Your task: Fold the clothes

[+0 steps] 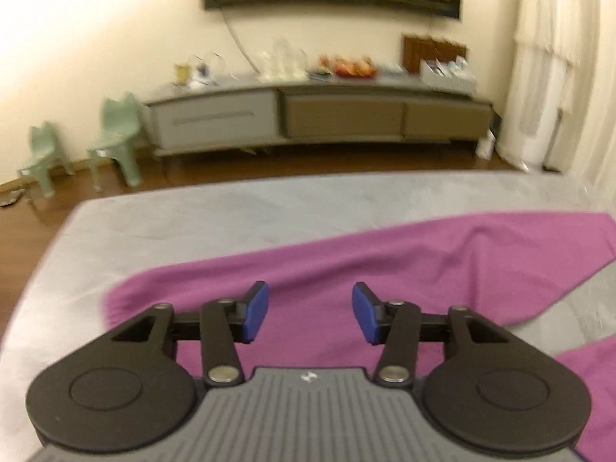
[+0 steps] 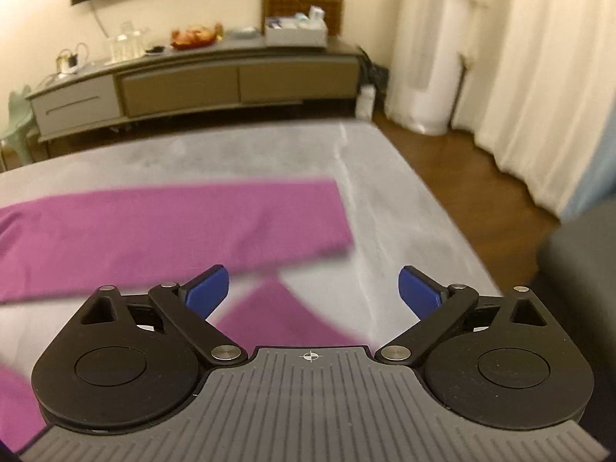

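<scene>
Both pairs of fingers (image 1: 310, 313) (image 2: 312, 292) are held wide and empty above the purple garment (image 1: 346, 265); an edge is best pinched cleanly.

Plain magenta garment (image 1: 346, 269), grey bed cover (image 1: 192, 223), blue-padded black left tool (image 1: 310, 313), mint-green chairs (image 1: 115, 138)

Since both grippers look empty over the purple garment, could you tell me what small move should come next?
Probably lower the open left gripper onto the purple garment directly beneath it and pinch the fabric; the right gripper, also open, hangs over the grey surface near the cloth's edge.
</scene>
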The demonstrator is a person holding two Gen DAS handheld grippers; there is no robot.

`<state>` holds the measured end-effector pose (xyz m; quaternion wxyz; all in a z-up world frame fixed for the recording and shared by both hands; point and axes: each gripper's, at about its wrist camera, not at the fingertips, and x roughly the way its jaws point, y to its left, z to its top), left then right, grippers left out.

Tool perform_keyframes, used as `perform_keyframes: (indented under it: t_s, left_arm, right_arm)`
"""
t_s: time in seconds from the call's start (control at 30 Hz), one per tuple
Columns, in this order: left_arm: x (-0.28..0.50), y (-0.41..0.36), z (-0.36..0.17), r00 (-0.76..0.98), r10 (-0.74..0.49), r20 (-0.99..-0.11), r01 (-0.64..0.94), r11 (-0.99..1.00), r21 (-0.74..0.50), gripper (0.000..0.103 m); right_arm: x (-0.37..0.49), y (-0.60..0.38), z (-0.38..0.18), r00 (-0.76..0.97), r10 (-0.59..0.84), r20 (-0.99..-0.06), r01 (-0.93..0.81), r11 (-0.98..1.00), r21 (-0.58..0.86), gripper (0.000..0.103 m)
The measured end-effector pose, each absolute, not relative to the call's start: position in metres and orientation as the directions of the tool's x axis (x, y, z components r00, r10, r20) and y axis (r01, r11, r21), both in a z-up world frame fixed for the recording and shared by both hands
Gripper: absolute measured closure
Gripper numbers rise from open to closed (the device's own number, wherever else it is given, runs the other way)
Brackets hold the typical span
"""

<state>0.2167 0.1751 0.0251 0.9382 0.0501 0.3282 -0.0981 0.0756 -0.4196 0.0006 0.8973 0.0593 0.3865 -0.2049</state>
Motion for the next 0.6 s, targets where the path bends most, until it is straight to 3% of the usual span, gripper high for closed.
perform_keyframes:
  t_s: [0.03,0.13,0.2,0.23,0.33,0.5,0.6]
  left_arm:
    - [0.21,0.19,0.026,0.765,-0.14,-0.628,0.191,0.982,0.014,0.051]
    - [0.189,0.229,0.012,0.738,-0.098,-0.668,0.117,0.993,-0.015,0.05]
    - [0.177,0.244,-0.002,0.702,-0.062,-0.71,0.089,0.996,0.001,0.05]
    - [0.171,0.249,-0.007,0.687,-0.043,-0.725,0.08,0.997,0.018,0.05]
    - [0.161,0.264,-0.02,0.655,-0.007,-0.756,0.073,0.996,0.053,0.05]
    - [0.144,0.286,-0.041,0.586,0.068,-0.808,0.069,0.989,0.134,0.051]
    - [0.128,0.284,-0.051,0.577,0.093,-0.812,0.099,0.978,0.182,0.048]
  right_arm:
    - [0.071,-0.421,-0.011,0.579,-0.32,-0.75,0.421,0.905,-0.061,0.008]
    - [0.065,-0.42,-0.037,0.506,-0.283,-0.815,0.403,0.913,-0.066,0.028]
    - [0.059,-0.416,-0.038,0.534,-0.224,-0.815,0.379,0.925,-0.005,0.068]
    - [0.056,-0.414,-0.038,0.548,-0.194,-0.814,0.367,0.93,0.025,0.102]
    - [0.051,-0.396,-0.035,0.595,-0.202,-0.778,0.314,0.949,-0.006,0.101]
    - [-0.025,-0.417,0.053,0.865,-0.225,-0.448,0.395,0.856,0.332,0.102]
    - [-0.063,-0.433,0.036,0.781,-0.331,-0.529,0.54,0.784,0.306,0.101]
